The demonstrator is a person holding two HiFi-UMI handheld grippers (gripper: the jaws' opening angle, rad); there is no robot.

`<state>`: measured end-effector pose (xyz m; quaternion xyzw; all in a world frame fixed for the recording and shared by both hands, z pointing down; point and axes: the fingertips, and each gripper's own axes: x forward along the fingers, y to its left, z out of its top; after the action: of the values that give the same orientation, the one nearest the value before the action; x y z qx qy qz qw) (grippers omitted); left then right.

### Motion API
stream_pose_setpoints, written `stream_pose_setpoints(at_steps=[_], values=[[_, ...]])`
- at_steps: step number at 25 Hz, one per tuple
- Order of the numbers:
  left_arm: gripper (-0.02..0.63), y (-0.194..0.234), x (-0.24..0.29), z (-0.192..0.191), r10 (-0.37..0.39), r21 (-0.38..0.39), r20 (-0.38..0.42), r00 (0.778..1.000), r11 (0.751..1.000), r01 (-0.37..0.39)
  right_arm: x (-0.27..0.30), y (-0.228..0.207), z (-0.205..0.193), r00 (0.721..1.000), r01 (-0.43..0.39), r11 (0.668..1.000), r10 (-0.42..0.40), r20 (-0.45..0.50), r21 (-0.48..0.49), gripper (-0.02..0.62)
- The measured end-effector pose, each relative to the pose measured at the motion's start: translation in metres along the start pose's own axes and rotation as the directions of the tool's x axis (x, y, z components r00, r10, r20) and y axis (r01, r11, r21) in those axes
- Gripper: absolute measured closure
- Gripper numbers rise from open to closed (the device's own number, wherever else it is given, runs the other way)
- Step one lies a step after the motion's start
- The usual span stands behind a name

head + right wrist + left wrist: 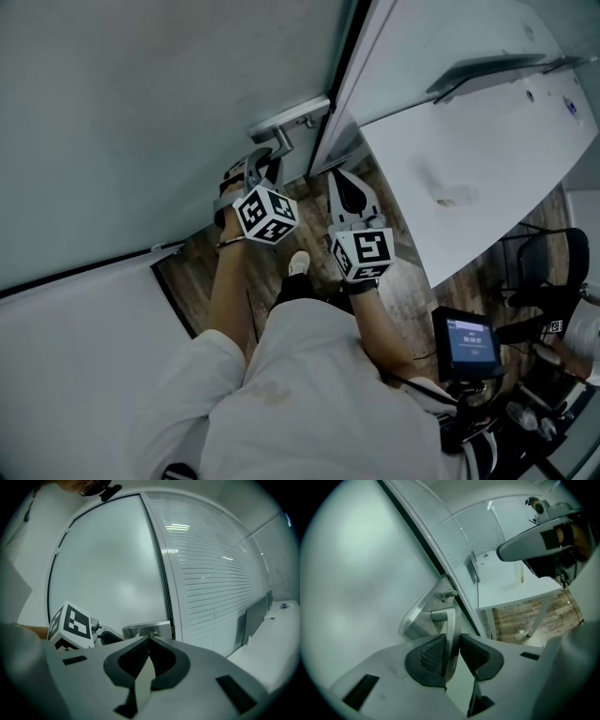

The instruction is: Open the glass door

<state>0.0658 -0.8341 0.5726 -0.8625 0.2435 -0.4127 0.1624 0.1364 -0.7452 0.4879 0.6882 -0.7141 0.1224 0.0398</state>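
Note:
The frosted glass door [141, 112] fills the left of the head view, with a metal lever handle [274, 142] near its right edge. My left gripper [253, 171] is shut on that lever. In the left gripper view the lever [451, 623] runs down between the two dark pads [429, 656], and both sit against it. My right gripper [345, 185] hangs just right of the handle, beside the dark door frame [337, 84]. Its jaws are shut with nothing between them. From the right gripper view [148, 641] the handle's plate [145, 630] lies just beyond the tips.
A fixed glass panel with fine stripes [211, 573] stands right of the door. A white table [487, 169] lies behind it, a black chair [544, 272] further right. A small screen device [466, 345] sits at the person's right side. Wood floor [187, 258] shows below.

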Motion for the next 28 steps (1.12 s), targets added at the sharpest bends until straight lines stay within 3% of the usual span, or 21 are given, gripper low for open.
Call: stream_pose_setpoints(at_steps=[4, 10, 16, 23, 28], values=[[0.514, -0.002, 0.003, 0.002, -0.019, -0.05, 0.062, 0.998, 0.998, 0.022, -0.01, -0.001, 0.001, 1.0, 0.018, 1.0, -0.018, 0.007, 0.001, 0.6], [0.514, -0.001, -0.01, -0.002, 0.017, -0.025, 0.07, 0.997, 1.0, -0.015, -0.036, 0.011, 0.008, 0.999, 0.049, 0.999, -0.049, 0.019, -0.019, 0.6], [0.514, -0.009, -0.028, 0.002, 0.052, 0.202, -0.031, 0.998, 0.978, -0.044, -0.067, 0.007, 0.004, 0.994, 0.111, 0.993, -0.111, 0.019, -0.033, 0.6], [0.514, -0.037, -0.031, 0.014, -0.06, 0.149, 0.014, 0.998, 0.987, 0.058, -0.084, -0.009, 0.004, 0.992, 0.117, 0.992, -0.119, 0.04, 0.048, 0.6], [0.512, -0.072, -0.035, 0.015, -0.07, 0.091, 0.056, 0.996, 0.994, 0.065, -0.103, -0.015, 0.005, 0.991, 0.109, 0.994, -0.111, 0.075, 0.03, 0.6]])
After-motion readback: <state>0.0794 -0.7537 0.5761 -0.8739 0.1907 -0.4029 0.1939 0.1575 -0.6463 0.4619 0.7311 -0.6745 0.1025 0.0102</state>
